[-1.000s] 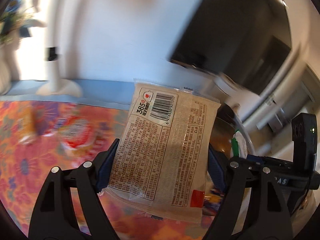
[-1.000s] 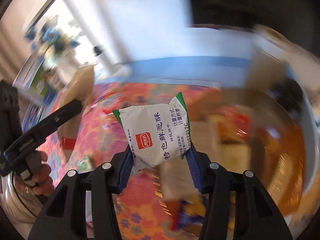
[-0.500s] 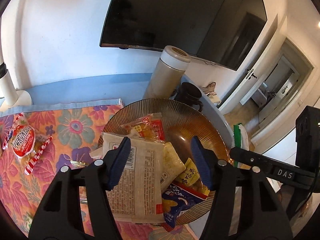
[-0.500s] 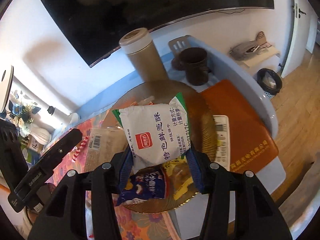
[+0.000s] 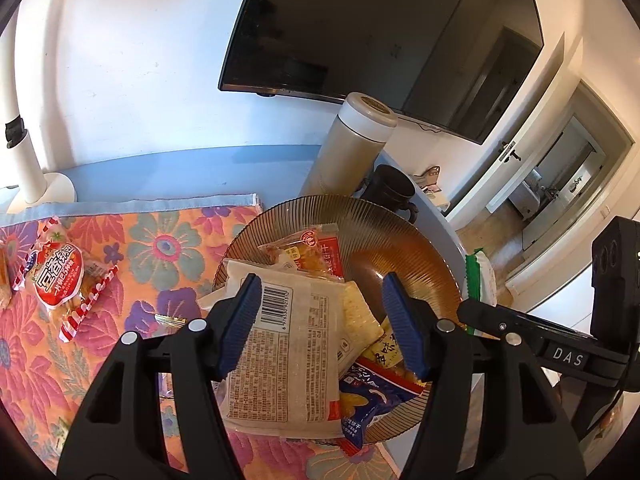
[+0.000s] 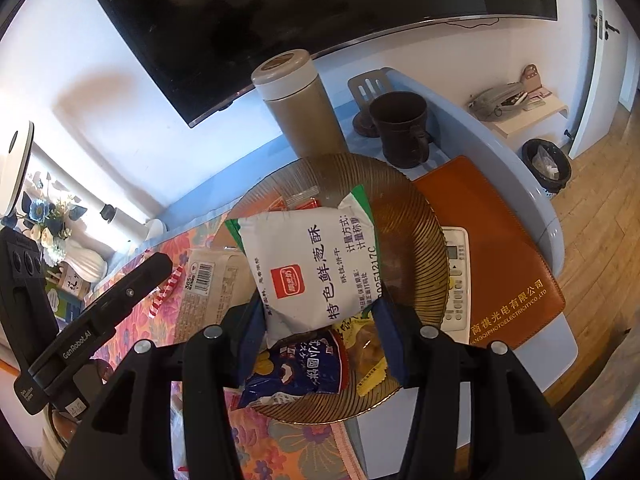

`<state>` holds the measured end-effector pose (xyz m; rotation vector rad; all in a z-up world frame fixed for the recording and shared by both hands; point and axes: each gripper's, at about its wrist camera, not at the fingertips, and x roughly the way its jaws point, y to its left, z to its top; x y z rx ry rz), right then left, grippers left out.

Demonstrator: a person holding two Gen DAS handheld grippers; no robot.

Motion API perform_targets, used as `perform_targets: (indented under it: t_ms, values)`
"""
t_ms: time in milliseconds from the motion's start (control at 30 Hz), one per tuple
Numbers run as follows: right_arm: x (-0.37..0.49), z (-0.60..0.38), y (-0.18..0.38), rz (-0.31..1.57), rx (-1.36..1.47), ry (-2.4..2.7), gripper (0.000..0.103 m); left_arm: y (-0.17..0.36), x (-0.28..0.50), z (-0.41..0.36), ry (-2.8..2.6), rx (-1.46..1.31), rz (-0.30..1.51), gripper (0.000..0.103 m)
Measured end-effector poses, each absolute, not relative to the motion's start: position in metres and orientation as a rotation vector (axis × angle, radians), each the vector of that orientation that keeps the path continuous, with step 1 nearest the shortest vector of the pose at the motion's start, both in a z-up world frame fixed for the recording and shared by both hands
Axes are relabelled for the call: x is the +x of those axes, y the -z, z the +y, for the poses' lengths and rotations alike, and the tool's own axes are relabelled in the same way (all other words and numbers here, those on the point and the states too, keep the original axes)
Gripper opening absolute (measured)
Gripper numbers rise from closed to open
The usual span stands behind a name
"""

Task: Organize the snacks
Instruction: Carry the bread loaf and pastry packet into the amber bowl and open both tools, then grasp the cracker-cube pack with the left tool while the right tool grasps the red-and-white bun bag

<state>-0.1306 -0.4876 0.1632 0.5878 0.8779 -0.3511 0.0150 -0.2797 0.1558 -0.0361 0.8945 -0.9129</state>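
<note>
Covering the table, a floral cloth; left tongs stand apart, right tongs grip a white packet.

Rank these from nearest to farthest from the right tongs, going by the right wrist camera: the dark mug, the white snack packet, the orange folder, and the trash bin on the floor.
1. White snack packet: clamped between the right tongs, over the plate.
2. Orange folder: on the table, to the right of the plate.
3. Dark mug: behind the plate, beside the flask.
4. Trash bin: on the floor, past the table's far right edge.
</note>
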Motion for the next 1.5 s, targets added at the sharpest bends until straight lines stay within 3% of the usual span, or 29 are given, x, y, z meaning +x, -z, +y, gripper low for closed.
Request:
perform_targets:
  t_ms: [800,900,967,1000,1067,1233,1333,1500]
  values:
    - [-0.121,-0.48,-0.156,0.903,0.611,0.323,0.052,-0.155,0.025,-0.246,0.85,-0.076,0.902,0.067]
    - [-0.113,-0.478,-0.152,0.936,0.588,0.304,0.053,-0.157,0.036,-0.219,0.794,-0.105,0.883,0.077]
    - [-0.104,-0.475,-0.148,1.0,0.53,0.324,0.062,-0.155,0.047,-0.195,0.712,-0.14,0.877,0.096]
    - [-0.1,-0.474,-0.147,1.019,0.509,0.333,0.068,-0.153,0.053,-0.184,0.672,-0.156,0.879,0.097]
    - [-0.092,-0.471,-0.152,1.006,0.472,0.351,0.079,-0.143,0.068,-0.156,0.584,-0.197,0.905,0.098]
    - [-0.058,-0.442,-0.17,0.958,0.419,0.26,0.08,-0.114,0.11,-0.079,0.335,-0.281,0.958,0.098]
    - [-0.028,-0.404,-0.178,0.956,0.318,0.162,0.092,-0.101,0.141,-0.053,0.203,-0.259,0.972,0.098]
    - [0.051,-0.315,-0.176,1.051,-0.019,-0.057,0.097,-0.07,0.19,-0.031,0.044,-0.239,1.021,0.098]
